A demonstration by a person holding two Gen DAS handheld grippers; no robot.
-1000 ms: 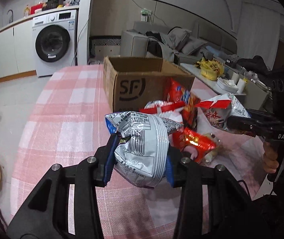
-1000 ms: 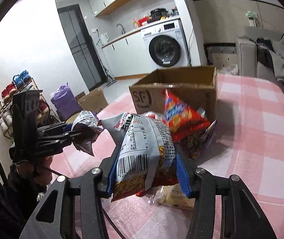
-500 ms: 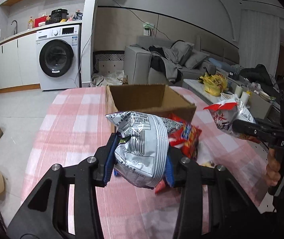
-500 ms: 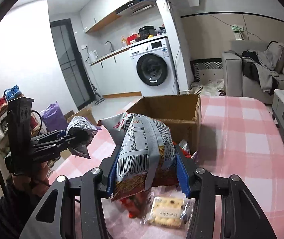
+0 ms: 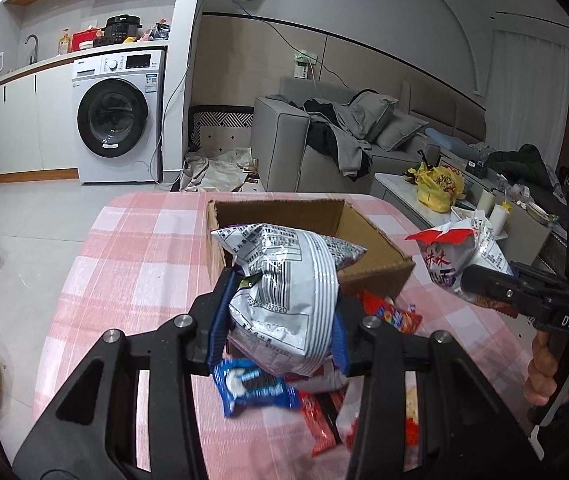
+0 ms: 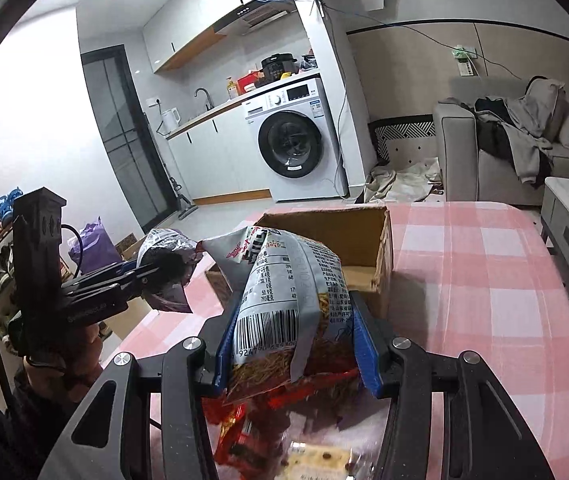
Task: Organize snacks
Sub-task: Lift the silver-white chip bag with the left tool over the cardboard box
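My left gripper point(image 5: 278, 328) is shut on a silver chip bag point(image 5: 284, 292) and holds it in the air just before the open cardboard box point(image 5: 368, 272). My right gripper point(image 6: 296, 344) is shut on a silver and red snack bag point(image 6: 288, 300), raised near the box point(image 6: 380, 252). In the left wrist view the right gripper point(image 5: 484, 280) holds its snack bag point(image 5: 456, 252) to the right of the box. In the right wrist view the left gripper point(image 6: 152, 272) holds its chip bag point(image 6: 168, 264) at the left. Loose snacks lie below on the table, among them a blue cookie pack point(image 5: 252, 388).
The table has a pink checked cloth point(image 5: 132, 264). Red snack packs point(image 5: 392, 312) lie in front of the box. A washing machine point(image 5: 116, 120) and a grey sofa point(image 5: 344, 144) stand beyond the table. A low side table point(image 5: 484, 208) with clutter is to the right.
Both grippers have risen with their bags; the box and the snack pile now lie lower in view, and a blue cookie pack has come into sight under the left gripper.
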